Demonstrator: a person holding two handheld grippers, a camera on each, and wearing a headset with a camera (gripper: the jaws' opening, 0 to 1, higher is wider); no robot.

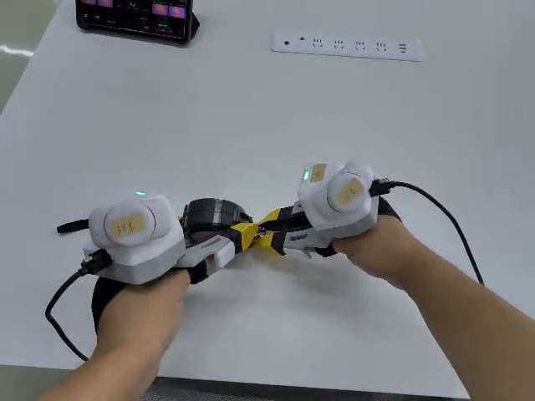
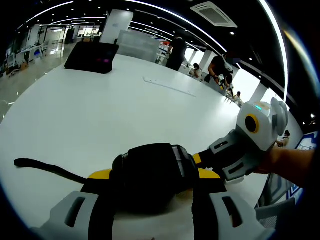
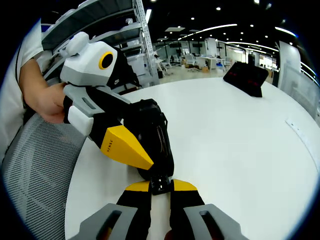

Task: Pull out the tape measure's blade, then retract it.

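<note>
left gripper (image 2: 152, 177): jaws clamped across the body of the black tape measure (image 2: 150, 160), one yellow tip on each side of the case, case filling the gap; sits lower centre of the left gripper view
right gripper (image 3: 161, 189): jaws almost together, pinching the small black blade hook (image 3: 161, 184) between its yellow tips at bottom centre of the right gripper view; hook is right against the case mouth

head view: the two grippers meet nose to nose in the lower middle of the frame, one white housing at lower left, the other right of centre, tape measure between them; case is low over the white table (image 1: 251, 109); can't tell whether it actually touches

thin black strap (image 2: 45, 167) runs from the case toward the left edge of the left gripper view, lying on the table

left hand (image 1: 138, 313) wraps the grip at bottom left of the head view; right hand (image 1: 380, 249) does the same at right of centre; black cable (image 1: 447, 219) curves from the right gripper toward the right edge

farther out: white power strip (image 1: 345, 45) at upper right of the head view; dark screen device (image 1: 138, 17) with pink lit tiles at top left; grey mesh chair (image 3: 35, 170) at lower left of the right gripper view
</note>
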